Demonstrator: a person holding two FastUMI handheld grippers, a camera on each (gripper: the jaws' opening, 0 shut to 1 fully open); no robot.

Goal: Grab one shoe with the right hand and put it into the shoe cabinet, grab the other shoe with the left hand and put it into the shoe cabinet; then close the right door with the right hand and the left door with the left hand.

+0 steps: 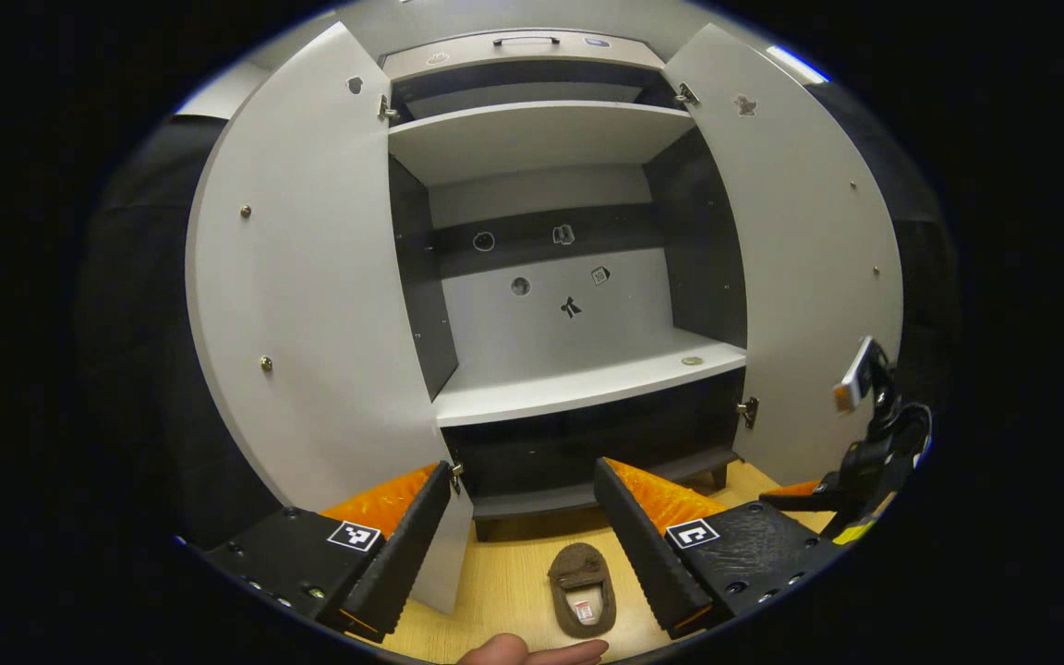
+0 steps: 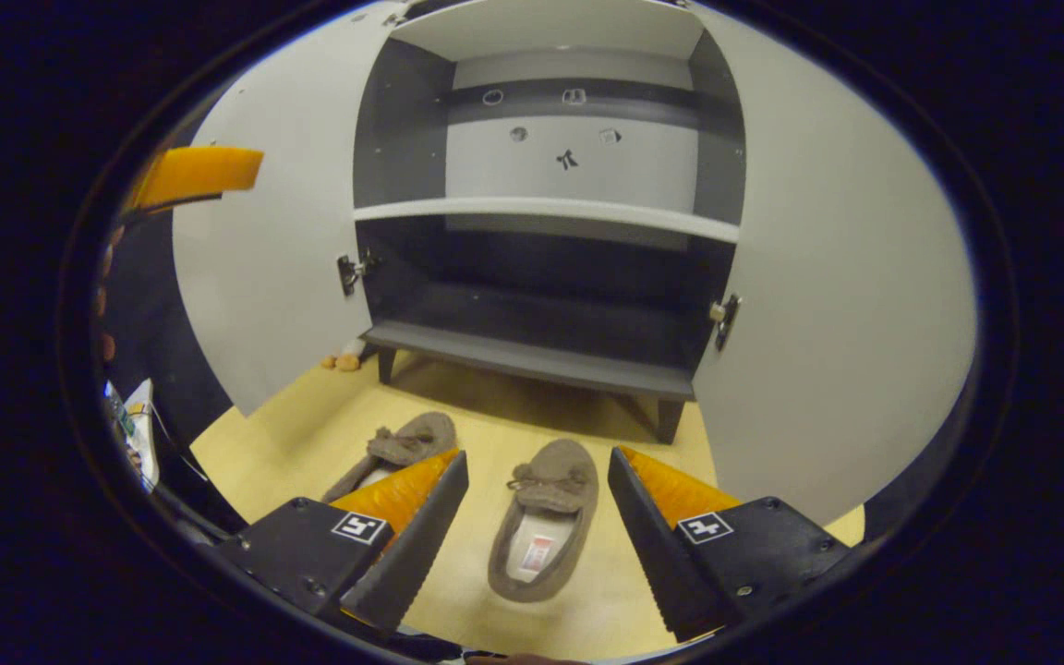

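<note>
The right gripper (image 2: 537, 517) is hanging wide open and holding nothing, right over one shoe (image 2: 543, 531) lying on the floor (image 2: 310, 434); the shoe's long way is pointing toward the shoe cabinet (image 2: 541, 360); the other shoe (image 2: 403, 448) is lying just beside it; the left gripper (image 1: 523, 545) is open too.

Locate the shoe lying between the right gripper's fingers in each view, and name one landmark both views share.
Left gripper view: that shoe is probably the one at bottom centre, on the floor, toe toward the cabinet.
Right gripper view: bottom centre, between the open fingers.
Shared landmark: the dark sticker on the cabinet's back wall.
</note>
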